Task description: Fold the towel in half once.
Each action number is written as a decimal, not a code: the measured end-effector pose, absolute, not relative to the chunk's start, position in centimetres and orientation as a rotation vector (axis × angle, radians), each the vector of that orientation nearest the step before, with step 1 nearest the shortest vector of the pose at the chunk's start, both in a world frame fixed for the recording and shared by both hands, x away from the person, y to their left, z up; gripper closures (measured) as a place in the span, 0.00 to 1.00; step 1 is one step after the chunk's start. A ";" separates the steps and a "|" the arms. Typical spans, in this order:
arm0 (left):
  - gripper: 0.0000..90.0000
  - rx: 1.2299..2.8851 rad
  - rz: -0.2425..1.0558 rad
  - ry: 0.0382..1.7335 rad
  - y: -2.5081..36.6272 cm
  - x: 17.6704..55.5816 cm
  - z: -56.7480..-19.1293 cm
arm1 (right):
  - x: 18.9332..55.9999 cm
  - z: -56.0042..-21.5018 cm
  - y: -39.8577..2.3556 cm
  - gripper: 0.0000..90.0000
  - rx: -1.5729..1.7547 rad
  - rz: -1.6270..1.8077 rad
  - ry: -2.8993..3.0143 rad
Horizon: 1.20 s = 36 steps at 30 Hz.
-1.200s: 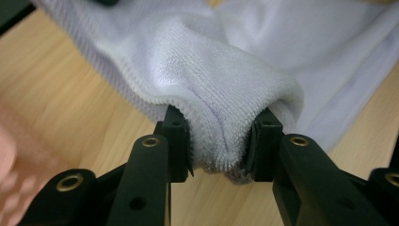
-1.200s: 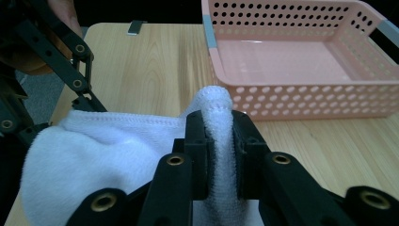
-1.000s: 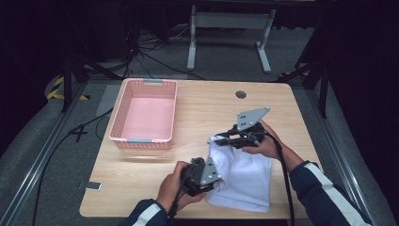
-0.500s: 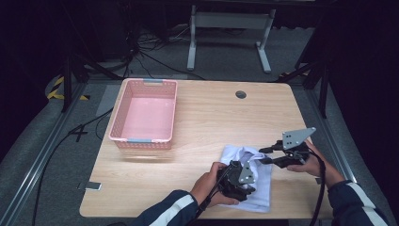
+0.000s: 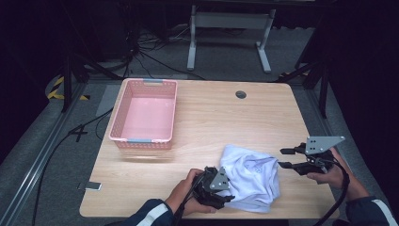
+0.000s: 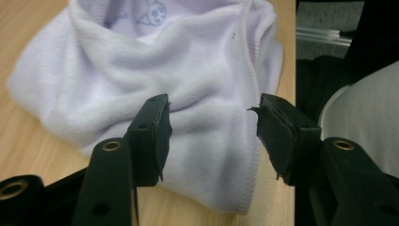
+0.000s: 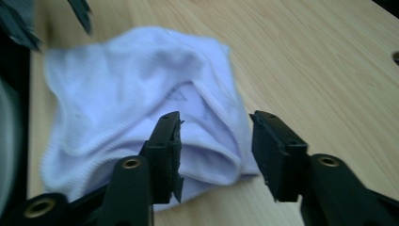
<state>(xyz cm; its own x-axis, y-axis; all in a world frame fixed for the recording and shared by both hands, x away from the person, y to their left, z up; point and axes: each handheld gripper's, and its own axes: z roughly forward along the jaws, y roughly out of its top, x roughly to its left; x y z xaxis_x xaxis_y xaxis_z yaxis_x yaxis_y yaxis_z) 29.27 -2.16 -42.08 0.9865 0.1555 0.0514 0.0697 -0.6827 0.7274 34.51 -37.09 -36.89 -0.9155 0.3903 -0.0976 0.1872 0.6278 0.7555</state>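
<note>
— Since a moment ago, what has shifted?

— Both of my hands came back toward my edge of the desk [image 5: 207,117], and the white garment [image 5: 251,175] came along; it now lies bunched near the front right part of the wood instead of spread flat. My right tool [image 5: 284,158] has swung out past the cloth's right side, and my left tool [image 5: 227,197] sits at its lower left corner.

— Start with the biggest things.

— That desk is a light wooden top with a small round hole near its far edge. On its left half stands a pink basket [image 5: 118,123], well apart from the garment.

— And the garment?

— It is a rumpled white knit piece with a faint printed figure near its middle and a ribbed hem. In the left gripper view the cloth [image 6: 188,84] fills the space ahead of the jaws, close to the desk's front edge. In the right gripper view it [image 7: 122,94] lies just beyond the jaws, its folded hem nearest them.

— What are your tools doing?

— My left tool [image 6: 211,127] is released, jaws spread wide with cloth seen between them but not pinched. My right tool [image 7: 215,141] is likewise released, jaws parted, just off the cloth's edge and grasping nothing.
</note>
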 end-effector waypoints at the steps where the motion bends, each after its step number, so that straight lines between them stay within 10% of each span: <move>1: 0.50 2.322 0.136 0.145 -2.4 29.3 -42.3 | 34.3 -37.0 -36.8 0.64 0.464 1.183 2.595; 16: 0.65 2.391 0.103 0.098 -3.1 28.7 -45.0 | 29.5 -42.1 -30.5 0.60 0.513 1.149 2.803; 25: 0.52 2.360 0.086 0.183 -2.0 29.2 -44.7 | 28.1 -42.2 -30.6 0.95 0.479 1.137 2.826; 33: 0.47 2.336 0.097 0.235 -0.2 29.5 -44.3 | 26.1 -41.7 -31.8 0.93 0.510 1.149 2.858; 36: 0.49 2.297 0.076 0.264 0.7 29.7 -44.2 | 25.6 -42.3 -32.1 0.71 0.532 1.013 2.902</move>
